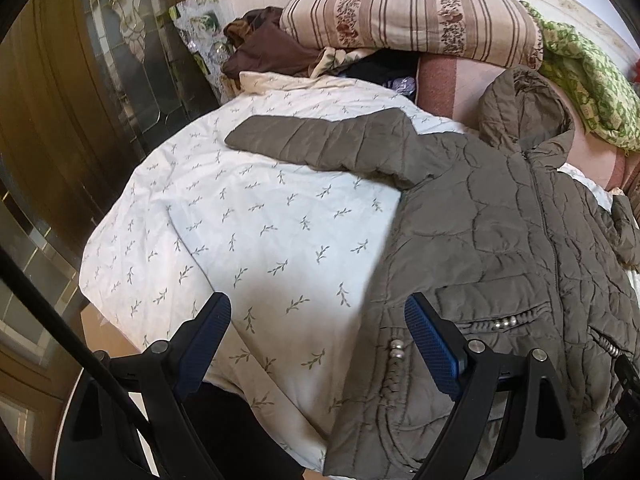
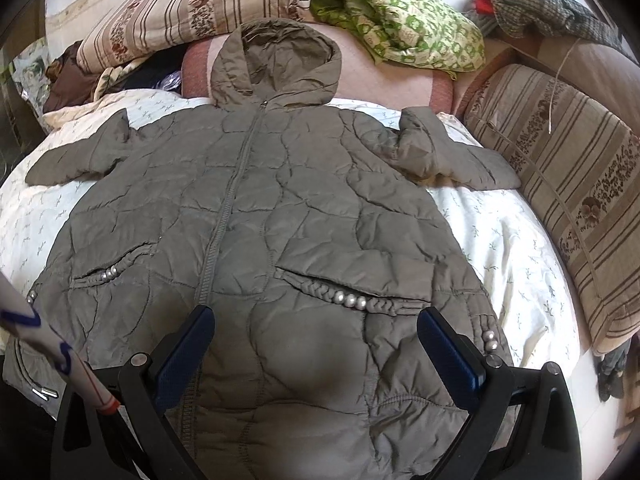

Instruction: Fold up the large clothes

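- My right gripper point(image 2: 316, 332) hovers over the lower front of the jacket point(image 2: 256, 216); its jaws stand wide apart and hold nothing.
- The jacket lies face up and spread flat on the bed, zipped, with the zip point(image 2: 224, 216) running up from just beside my right gripper's left jaw to the hood point(image 2: 276, 60), far ahead of the jaws.
- A pocket trimmed with beads point(image 2: 350, 300) sits just ahead of the right jaw of that gripper; a second beaded pocket point(image 2: 108, 274) lies ahead and to the left of the left jaw.
- One sleeve point(image 2: 452, 156) reaches out ahead and to the right, bunched near the shoulder; the other sleeve point(image 2: 76, 160) stretches ahead and to the left.
- My left gripper point(image 1: 318, 326) hangs over the jacket's side edge, jaws wide apart and holding nothing.
- Its right jaw is above the quilted fabric by a beaded pocket point(image 1: 504, 322); its left jaw is above the sheet point(image 1: 224, 216).
- From there a sleeve point(image 1: 316, 140) lies straight across the sheet, well ahead of the jaws.
- A striped pillow point(image 1: 408, 16) and a green cloth point(image 1: 588, 76) lie beyond the hood, far from both pairs of jaws.
- Another striped cushion point(image 2: 560, 184) lies along the bed, right of my right jaws.
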Available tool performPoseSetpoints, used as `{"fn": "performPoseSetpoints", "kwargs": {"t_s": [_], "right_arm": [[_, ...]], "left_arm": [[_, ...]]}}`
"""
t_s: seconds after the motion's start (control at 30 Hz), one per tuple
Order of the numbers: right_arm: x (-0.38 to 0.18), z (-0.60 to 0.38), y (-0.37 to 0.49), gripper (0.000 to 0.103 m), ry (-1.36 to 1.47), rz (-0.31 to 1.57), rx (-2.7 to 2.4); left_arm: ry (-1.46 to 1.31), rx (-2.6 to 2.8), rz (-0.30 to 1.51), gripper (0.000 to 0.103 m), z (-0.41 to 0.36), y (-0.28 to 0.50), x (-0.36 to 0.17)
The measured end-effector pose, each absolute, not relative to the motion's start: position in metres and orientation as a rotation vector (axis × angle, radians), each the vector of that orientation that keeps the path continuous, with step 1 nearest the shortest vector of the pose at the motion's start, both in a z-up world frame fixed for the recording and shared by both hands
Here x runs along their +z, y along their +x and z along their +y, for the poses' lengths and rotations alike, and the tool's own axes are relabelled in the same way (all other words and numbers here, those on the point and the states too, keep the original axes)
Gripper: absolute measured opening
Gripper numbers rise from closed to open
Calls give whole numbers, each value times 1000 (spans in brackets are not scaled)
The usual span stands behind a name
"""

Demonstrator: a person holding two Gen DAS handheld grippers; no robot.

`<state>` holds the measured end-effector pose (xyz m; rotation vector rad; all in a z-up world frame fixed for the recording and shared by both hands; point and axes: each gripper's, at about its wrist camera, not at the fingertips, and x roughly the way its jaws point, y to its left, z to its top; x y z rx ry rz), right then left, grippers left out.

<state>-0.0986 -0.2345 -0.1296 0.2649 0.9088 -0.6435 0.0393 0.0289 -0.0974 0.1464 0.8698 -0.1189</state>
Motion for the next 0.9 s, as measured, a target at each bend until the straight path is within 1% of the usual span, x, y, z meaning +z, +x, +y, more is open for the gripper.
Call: {"fn": "performPoseSetpoints", "kwargs": {"t_s": [0.57,0.9], "right_arm": [[-131,-203,-62,103,183,961,-586],[-131,-183,-30,103,126,959,-524]], "left_arm": [[83,-80,934,88,64,64,-122],[73,-53,949,88,76,75,-128]]}}
